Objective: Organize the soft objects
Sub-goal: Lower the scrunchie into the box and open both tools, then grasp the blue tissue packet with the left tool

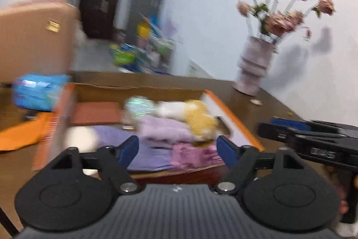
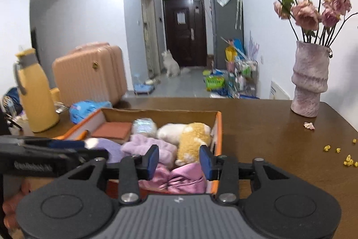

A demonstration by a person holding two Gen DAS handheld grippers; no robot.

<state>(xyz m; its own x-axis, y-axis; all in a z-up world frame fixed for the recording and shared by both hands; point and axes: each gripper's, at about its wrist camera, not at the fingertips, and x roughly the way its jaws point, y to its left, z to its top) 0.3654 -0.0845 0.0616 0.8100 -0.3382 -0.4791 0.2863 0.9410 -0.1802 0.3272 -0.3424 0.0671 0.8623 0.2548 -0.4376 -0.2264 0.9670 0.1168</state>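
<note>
An open cardboard box with an orange rim [image 2: 218, 127] [image 1: 235, 122] sits on the brown table. Soft things lie inside: a yellow-and-white plush toy [image 2: 192, 136] [image 1: 199, 118], a lilac fluffy cloth [image 2: 143, 145] [image 1: 161, 129], a pink satin piece [image 2: 183, 180] [image 1: 192, 153], and a purple knit with a white pompom [image 2: 111, 149] [image 1: 107, 136]. My left gripper [image 1: 176, 151] hovers open over the near end of the box, nothing between its pads. My right gripper [image 2: 179, 160] is open above the pink piece, close beside the left one, pads not touching anything.
A pink vase of dried roses [image 2: 310, 82] stands at the table's far right, with yellow crumbs [image 2: 349, 159] near the right edge. A yellow flask [image 2: 35, 95], a blue tissue pack [image 2: 87, 109] and a peach suitcase [image 2: 89, 73] are on the left. A red-brown pad [image 2: 114, 130] lies in the box.
</note>
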